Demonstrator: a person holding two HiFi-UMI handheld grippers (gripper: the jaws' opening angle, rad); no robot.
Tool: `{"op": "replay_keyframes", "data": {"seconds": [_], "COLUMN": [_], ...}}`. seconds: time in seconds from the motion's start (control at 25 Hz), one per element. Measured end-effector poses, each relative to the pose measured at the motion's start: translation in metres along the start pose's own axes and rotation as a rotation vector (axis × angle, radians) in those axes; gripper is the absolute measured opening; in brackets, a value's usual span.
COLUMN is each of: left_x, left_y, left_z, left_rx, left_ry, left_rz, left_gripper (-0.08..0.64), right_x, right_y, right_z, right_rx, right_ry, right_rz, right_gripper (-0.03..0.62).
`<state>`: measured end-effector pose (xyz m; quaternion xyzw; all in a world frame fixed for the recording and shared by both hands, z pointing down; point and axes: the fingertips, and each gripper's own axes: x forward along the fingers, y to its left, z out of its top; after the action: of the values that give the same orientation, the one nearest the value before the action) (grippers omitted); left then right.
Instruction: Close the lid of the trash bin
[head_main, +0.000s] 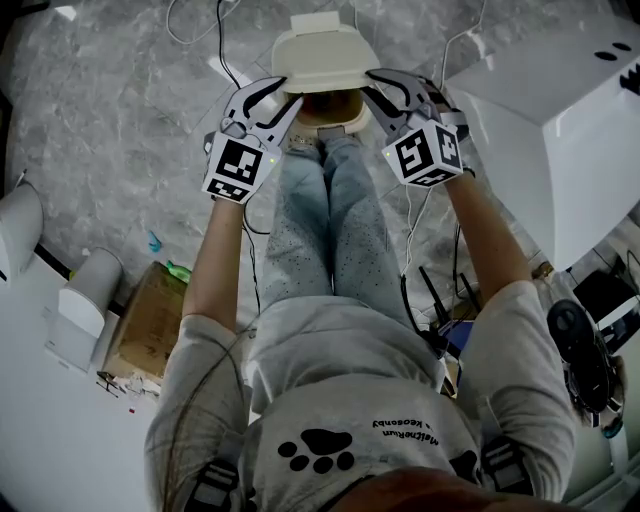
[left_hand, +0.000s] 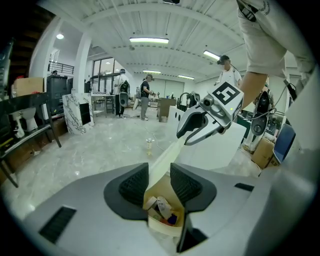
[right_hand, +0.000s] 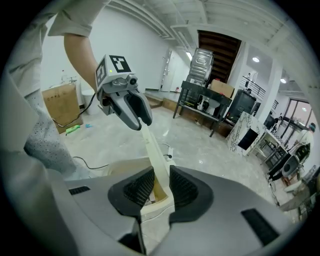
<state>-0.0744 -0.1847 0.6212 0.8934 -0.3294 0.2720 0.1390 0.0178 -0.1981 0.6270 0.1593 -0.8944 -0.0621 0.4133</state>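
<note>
Bin (head_main: 352, 122) of cream plastic stands on the grey marble floor (head_main: 120, 120), right at the person's shoes (head_main: 300, 142) and near the corner of a white bench (head_main: 560, 110). Its lid (head_main: 322, 55) is up, raised at the far side and tilted back, with the mouth open below it. Left gripper (head_main: 285, 105) has the lid's left edge and right gripper (head_main: 378, 88) has the right edge, the two facing each other across the bin. In the left gripper view the thin cream edge runs up between the jaws and fills the gap, with a pad pressed on either face. The right gripper view shows the same — jaws closed on the lid's edge. Rubbish (left_hand: 161, 206) lies in the bin — small packets and wrappers. A cardboard box (head_main: 145, 320) sits on the floor at the person's left side, well apart from the bin
</note>
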Motion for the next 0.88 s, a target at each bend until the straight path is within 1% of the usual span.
{"op": "replay_keyframes", "data": {"seconds": [0.36, 0.64, 0.88], "left_x": [0.002, 0.007, 0.010], "left_y": [-0.017, -0.031, -0.040], "left_z": [-0.016, -0.038, -0.053], "left_rx": [-0.013, -0.053, -0.054], "left_ry": [0.021, 0.044, 0.067], "left_rz": [-0.030, -0.054, -0.067], "left_gripper": [0.143, 0.143, 0.137], "right_x": [0.001, 0.006, 0.013], "right_y": [0.020, 0.040, 0.056], "right_z": [-0.015, -0.031, -0.044], "right_rx": [-0.056, -0.115, -0.170], "right_ry": [0.014, 0.046, 0.073], "right_rz": [0.010, 0.028, 0.027], "right_gripper": [0.110, 0.112, 0.114]}}
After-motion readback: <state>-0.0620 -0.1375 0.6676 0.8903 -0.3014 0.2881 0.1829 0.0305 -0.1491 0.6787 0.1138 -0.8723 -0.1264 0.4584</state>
